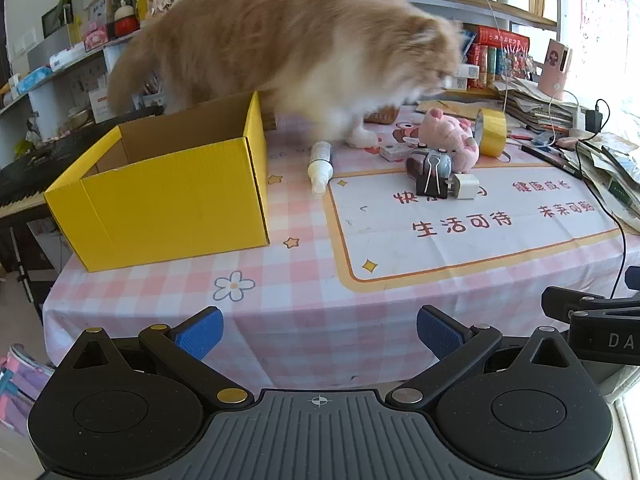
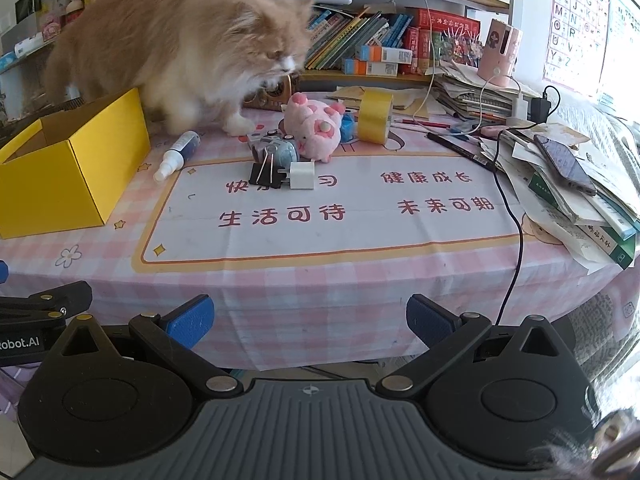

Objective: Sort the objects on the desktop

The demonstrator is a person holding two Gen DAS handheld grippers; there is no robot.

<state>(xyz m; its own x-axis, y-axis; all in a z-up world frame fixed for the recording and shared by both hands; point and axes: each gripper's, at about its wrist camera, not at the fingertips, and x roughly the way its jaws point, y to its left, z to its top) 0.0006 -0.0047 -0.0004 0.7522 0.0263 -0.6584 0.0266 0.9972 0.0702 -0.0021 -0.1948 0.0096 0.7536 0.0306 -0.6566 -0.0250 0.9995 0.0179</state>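
An open yellow box stands at the table's left. Beside it lies a white spray bottle. Further right are a black binder clip, a white charger plug, a pink plush pig and a roll of yellow tape. My left gripper and right gripper are both open and empty, off the table's front edge, well short of all objects.
An orange cat stands on the table behind the box and objects. A black pen, a cable and stacked papers with a phone fill the right side. Bookshelves stand behind.
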